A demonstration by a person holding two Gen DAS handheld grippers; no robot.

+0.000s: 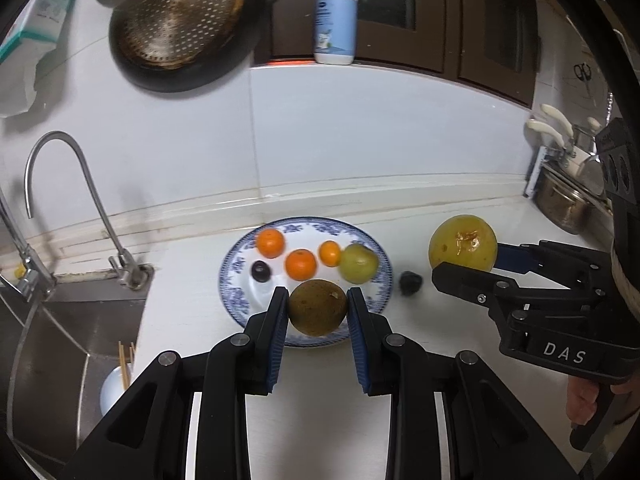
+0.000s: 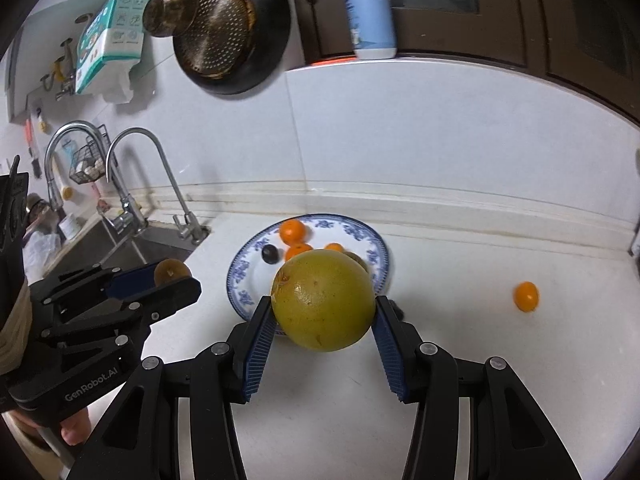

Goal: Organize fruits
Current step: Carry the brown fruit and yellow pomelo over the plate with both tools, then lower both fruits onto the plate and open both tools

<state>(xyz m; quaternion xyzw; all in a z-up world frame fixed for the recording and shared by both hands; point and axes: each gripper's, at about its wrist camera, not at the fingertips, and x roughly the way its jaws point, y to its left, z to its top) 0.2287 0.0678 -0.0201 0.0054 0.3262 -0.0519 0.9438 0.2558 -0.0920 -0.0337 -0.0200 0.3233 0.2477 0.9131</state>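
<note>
A blue-patterned white plate sits on the white counter and holds three small oranges, a green-yellow fruit and a dark plum. My left gripper is shut on a brown kiwi, held above the plate's near rim. My right gripper is shut on a large yellow fruit, held just right of the plate, as the left wrist view shows. A dark fruit lies on the counter right of the plate. A lone orange lies further right.
A sink with a curved tap is on the left. A dark pan with a colander hangs on the wall, and a pump bottle stands on the sill. A steel pot stands at the far right.
</note>
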